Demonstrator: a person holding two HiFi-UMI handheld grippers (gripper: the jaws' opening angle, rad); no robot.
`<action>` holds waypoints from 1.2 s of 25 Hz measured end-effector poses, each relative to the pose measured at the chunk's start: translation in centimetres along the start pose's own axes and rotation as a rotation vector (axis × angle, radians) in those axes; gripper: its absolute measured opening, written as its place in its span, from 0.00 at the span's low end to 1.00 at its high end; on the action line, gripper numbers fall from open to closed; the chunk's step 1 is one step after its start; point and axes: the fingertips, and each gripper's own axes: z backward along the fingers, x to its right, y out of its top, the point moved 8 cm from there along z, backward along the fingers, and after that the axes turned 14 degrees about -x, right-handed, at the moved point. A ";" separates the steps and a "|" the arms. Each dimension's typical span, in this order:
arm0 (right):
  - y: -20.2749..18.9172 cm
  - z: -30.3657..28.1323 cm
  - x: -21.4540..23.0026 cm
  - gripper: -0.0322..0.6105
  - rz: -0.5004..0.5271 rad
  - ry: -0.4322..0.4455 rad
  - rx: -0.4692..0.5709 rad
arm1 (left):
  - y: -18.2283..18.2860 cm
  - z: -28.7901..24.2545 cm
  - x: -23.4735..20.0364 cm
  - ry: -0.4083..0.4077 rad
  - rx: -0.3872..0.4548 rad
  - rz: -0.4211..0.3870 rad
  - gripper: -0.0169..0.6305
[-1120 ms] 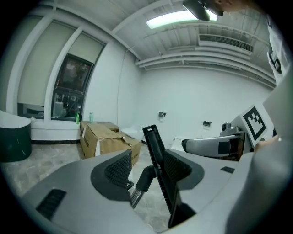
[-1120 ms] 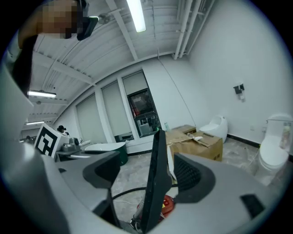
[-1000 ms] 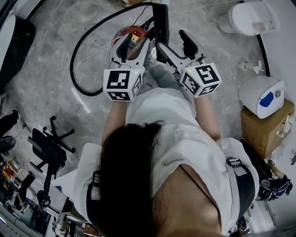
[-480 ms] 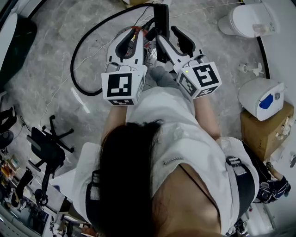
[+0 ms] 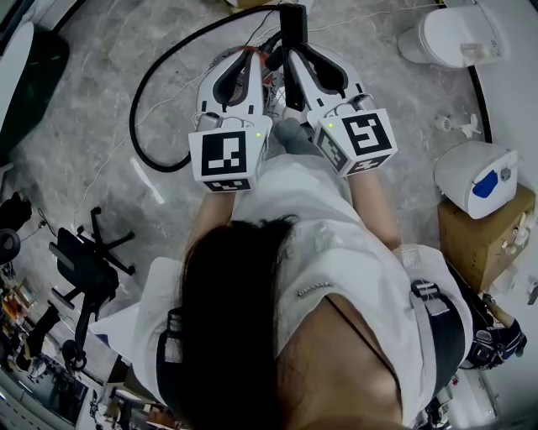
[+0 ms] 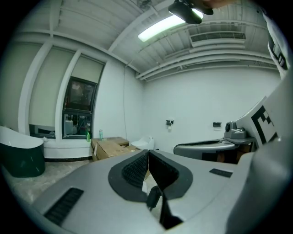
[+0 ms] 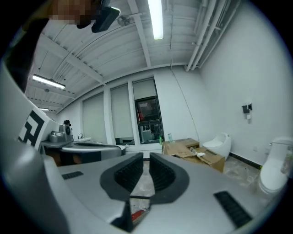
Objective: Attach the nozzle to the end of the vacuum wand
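In the head view both grippers are held side by side above the floor, pointing away from the person. The left gripper (image 5: 250,54) (image 6: 147,157) is shut, its pads touching with nothing between them. The right gripper (image 5: 294,52) (image 7: 145,165) is closing; a narrow gap remains between its pads and nothing is in it. Just beyond their tips a black upright part (image 5: 292,23) of the vacuum shows. The black hose (image 5: 139,126) loops across the floor to the left. The vacuum's body is mostly hidden under the grippers. I cannot make out a nozzle.
A white toilet (image 5: 445,34) stands at the upper right. A white and blue appliance (image 5: 477,175) sits beside a cardboard box (image 5: 483,239). An office chair base (image 5: 92,260) lies lower left. Open cardboard boxes (image 7: 192,150) stand by the far window.
Both grippers' jaws have swung from wide open to nearly or fully together. Both grippers rose and now cover the red and white vacuum body.
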 end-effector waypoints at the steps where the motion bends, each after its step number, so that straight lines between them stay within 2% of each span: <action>1: 0.1 0.0 -0.1 0.11 -0.006 0.011 0.003 | 0.0 0.1 0.0 0.008 0.001 -0.009 0.04; 4: 0.1 0.0 -0.5 0.07 -0.045 0.044 0.013 | 0.1 0.4 0.0 0.012 -0.001 -0.020 0.03; 12: -0.2 -0.1 -1.0 0.07 -0.026 0.004 -0.018 | -0.2 0.3 0.2 -0.018 -0.011 0.026 0.03; 16: -0.4 -0.1 -0.9 0.07 -0.030 -0.013 -0.030 | -0.5 0.5 0.4 -0.014 -0.022 -0.003 0.03; 30: -1.2 -0.8 -2.3 0.07 0.005 -0.052 -0.075 | -1.2 0.9 -0.2 -0.043 -0.034 0.002 0.03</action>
